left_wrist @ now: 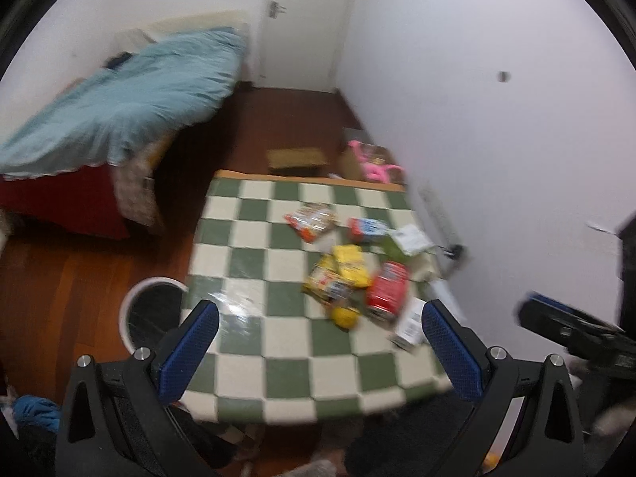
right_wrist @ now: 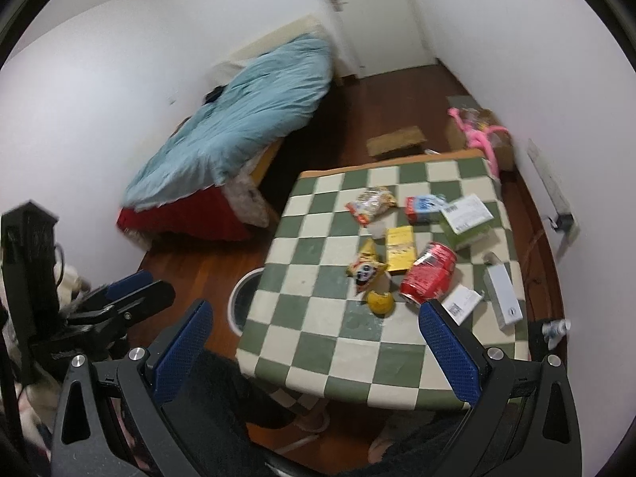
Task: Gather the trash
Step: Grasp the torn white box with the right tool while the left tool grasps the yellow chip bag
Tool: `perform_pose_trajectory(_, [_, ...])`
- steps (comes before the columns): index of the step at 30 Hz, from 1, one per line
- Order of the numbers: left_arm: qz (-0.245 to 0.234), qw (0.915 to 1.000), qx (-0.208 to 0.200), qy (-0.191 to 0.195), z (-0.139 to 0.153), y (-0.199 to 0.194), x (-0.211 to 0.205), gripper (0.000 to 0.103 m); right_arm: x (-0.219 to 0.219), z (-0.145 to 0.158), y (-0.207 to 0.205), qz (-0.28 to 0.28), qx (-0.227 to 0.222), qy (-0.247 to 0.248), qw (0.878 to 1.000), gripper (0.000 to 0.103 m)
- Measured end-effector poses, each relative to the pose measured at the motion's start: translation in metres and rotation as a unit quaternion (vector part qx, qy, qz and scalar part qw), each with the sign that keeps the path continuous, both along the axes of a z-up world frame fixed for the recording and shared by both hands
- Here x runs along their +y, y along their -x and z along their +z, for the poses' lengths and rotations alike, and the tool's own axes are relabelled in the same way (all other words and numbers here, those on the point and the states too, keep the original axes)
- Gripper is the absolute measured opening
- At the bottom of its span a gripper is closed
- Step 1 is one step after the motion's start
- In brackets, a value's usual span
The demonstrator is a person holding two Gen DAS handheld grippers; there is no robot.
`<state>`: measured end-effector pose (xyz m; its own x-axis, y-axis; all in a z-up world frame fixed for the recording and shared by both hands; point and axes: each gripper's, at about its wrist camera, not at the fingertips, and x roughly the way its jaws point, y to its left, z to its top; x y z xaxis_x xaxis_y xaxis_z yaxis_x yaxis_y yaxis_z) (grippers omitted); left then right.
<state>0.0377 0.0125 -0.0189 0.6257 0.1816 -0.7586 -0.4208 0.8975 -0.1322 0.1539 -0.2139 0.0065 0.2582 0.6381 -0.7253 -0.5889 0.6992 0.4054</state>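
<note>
Barely started — red can (right_wrist: 428,277), wrappers (right_wrist: 367,268) and boxes (right_wrist: 464,218) all over the table (right_wrist: 318,342), bin (right_wrist: 242,302) beside it. Left claw (left_wrist: 320,351) and right claw (right_wrist: 314,351) wide, holding nothing.

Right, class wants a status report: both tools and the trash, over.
Left tool open, empty. Right tool open, empty. Crushed red soda can and wrappers untouched on green-and-white checked table. White-rimmed round bin beside table; nothing in the way.

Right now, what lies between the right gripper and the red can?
Only bare checkered tablecloth separates the right gripper from the red can; the yellow fruit sits just left of that path, seen in the right wrist view.
</note>
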Motion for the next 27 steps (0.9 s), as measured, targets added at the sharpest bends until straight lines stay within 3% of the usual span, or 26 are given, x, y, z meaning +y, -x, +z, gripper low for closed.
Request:
perform_pose_trajectory(2, [0.027, 0.9987, 0.016, -0.039, -0.024, -0.018, 0.004, 0.103, -0.005, -0.018, -0.009, -0.036, 0.018, 0.008, 0.999, 0.103])
perform_pose_trajectory(4, [0.041, 0.9969, 0.044, -0.051, -0.055, -0.035, 0.011, 0.103, -0.008, -0.046, -0.021, -0.081, 0.038, 0.026, 0.996, 0.103])
perform_pose_trajectory(6, [0.048, 0.9952, 0.076, -0.038, -0.089, -0.052, 0.02, 0.103, -0.011, -0.078, -0.034, -0.115, 0.06, 0.044, 0.991, 0.102])
perform_pose_trajectory(8, [0.052, 0.9928, 0.105, -0.023, -0.12, -0.065, 0.029, 0.103, -0.012, -0.112, -0.05, -0.139, 0.081, 0.06, 0.985, 0.094])
perform_pose_trajectory(10, [0.053, 0.9885, 0.142, 0.0, -0.153, -0.082, 0.036, 0.103, -0.009, -0.149, -0.068, -0.159, 0.099, 0.084, 0.979, 0.075])
perform_pose_trajectory(12, [0.053, 0.9843, 0.167, 0.019, -0.176, -0.093, 0.041, 0.103, -0.008, -0.18, -0.081, -0.175, 0.114, 0.099, 0.973, 0.073])
perform_pose_trajectory(19, [0.013, 0.9789, 0.19, 0.073, -0.214, -0.138, 0.044, 0.103, 0.005, -0.267, -0.123, -0.218, 0.159, 0.148, 0.951, 0.073])
perform_pose_trajectory(24, [-0.018, 0.9739, 0.198, 0.111, -0.23, -0.175, 0.04, 0.103, 0.013, -0.297, -0.131, -0.216, 0.162, 0.178, 0.946, 0.063])
perform_pose_trajectory(27, [-0.03, 0.9699, 0.203, 0.131, -0.242, -0.195, 0.039, 0.103, 0.012, -0.299, -0.13, -0.21, 0.154, 0.18, 0.948, 0.06])
